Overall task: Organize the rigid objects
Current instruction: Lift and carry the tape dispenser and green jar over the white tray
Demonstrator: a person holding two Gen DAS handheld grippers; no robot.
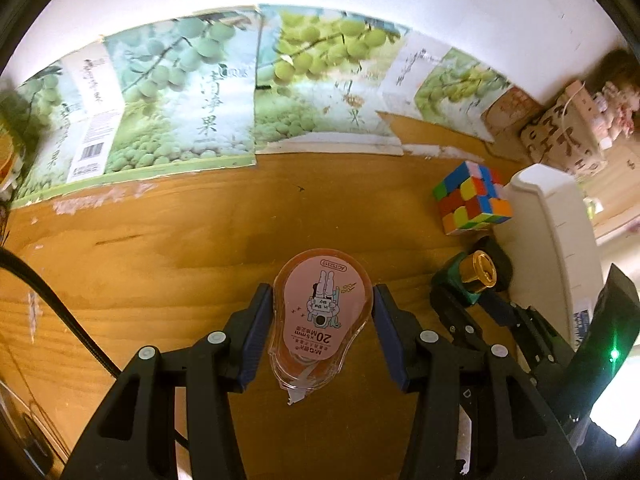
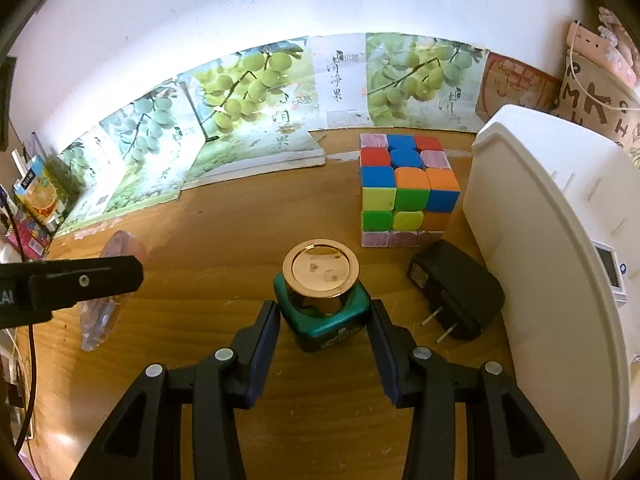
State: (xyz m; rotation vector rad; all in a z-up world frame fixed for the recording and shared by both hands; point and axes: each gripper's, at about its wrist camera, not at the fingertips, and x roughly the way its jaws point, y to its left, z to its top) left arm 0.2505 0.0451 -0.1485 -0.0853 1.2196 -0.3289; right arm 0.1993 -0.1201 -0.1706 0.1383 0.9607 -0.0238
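Observation:
A pink and orange correction tape dispenser (image 1: 318, 320) lies flat on the wooden table (image 1: 160, 264) between the fingers of my left gripper (image 1: 322, 304); the pads touch or nearly touch its sides. A green square jar with a gold lid (image 2: 322, 292) stands between the fingers of my right gripper (image 2: 325, 312), with small gaps on both sides. The jar also shows in the left wrist view (image 1: 474, 276). The dispenser (image 2: 108, 280) shows at the left of the right wrist view, behind my left gripper's finger (image 2: 80, 280).
A scrambled colour cube (image 2: 406, 190) stands behind the jar. A black plug adapter (image 2: 454, 290) lies right of the jar. A tall white appliance (image 2: 552, 260) fills the right side. Grape-print cardboard (image 1: 180, 100) leans along the back wall. Juice cartons (image 2: 38, 196) stand far left.

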